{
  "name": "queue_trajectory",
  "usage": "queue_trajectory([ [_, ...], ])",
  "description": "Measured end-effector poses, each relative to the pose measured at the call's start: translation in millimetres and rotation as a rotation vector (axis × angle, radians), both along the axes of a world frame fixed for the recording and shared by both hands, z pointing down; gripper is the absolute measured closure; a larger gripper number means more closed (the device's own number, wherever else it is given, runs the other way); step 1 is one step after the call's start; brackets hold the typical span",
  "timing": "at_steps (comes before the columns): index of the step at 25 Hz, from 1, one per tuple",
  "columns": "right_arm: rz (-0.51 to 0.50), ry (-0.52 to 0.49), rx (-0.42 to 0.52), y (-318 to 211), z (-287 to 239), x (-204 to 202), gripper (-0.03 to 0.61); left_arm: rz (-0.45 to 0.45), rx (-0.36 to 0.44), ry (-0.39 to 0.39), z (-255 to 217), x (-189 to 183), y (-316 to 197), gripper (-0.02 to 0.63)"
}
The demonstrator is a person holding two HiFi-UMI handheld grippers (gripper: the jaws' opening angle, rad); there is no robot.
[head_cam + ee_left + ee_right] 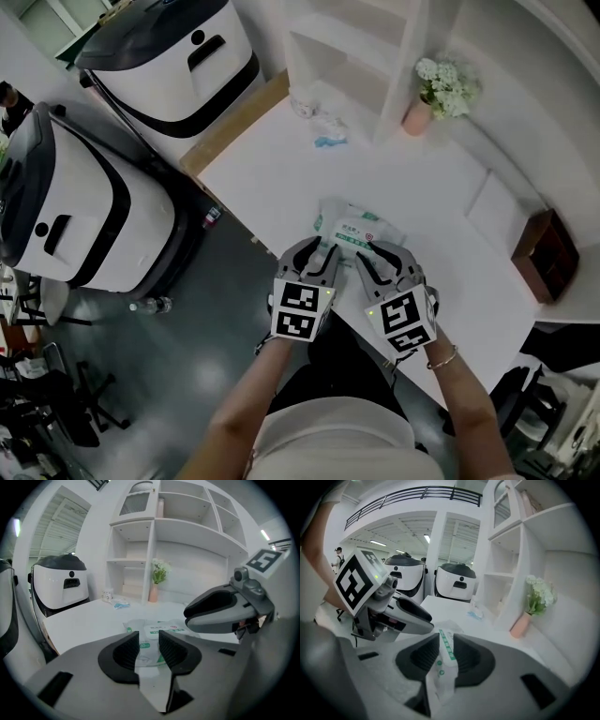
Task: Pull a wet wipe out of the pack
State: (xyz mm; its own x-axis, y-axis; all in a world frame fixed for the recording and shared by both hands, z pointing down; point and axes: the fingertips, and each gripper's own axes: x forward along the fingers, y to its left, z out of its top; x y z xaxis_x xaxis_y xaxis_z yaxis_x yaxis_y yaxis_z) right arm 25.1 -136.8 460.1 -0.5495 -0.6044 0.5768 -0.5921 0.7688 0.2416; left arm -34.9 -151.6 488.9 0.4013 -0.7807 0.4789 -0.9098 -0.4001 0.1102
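A wet wipe pack [359,228], clear with a white and green label, lies on the white table [441,187] near its front edge. My right gripper [378,255] is at the pack's near right end. In the right gripper view the pack's edge [445,651] stands pinched between the black pads of my right gripper [446,656]. My left gripper [317,251] is at the pack's near left end. In the left gripper view the jaws of my left gripper [149,644] stand apart, with the pack [159,631] lying just beyond them, untouched.
A white shelf unit [347,56] and a pink vase of flowers [427,98] stand at the back of the table. A small crumpled blue and white item [328,139] lies near the shelf. A brown box [544,253] sits at the right. Two white machines [169,56] stand on the floor at the left.
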Motion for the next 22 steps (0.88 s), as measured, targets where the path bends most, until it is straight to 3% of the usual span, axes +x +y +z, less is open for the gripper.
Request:
queue_trajectory([
  [9,-0.083,0.073,-0.036,-1,18,-9,0.499,-0.010,-0.025,0.001,8,3,-5,0.489],
  [22,-0.237,0.280,-0.034,-2,34,-19,0.499,-0.014,-0.039,0.016,12,3,-3,0.499],
])
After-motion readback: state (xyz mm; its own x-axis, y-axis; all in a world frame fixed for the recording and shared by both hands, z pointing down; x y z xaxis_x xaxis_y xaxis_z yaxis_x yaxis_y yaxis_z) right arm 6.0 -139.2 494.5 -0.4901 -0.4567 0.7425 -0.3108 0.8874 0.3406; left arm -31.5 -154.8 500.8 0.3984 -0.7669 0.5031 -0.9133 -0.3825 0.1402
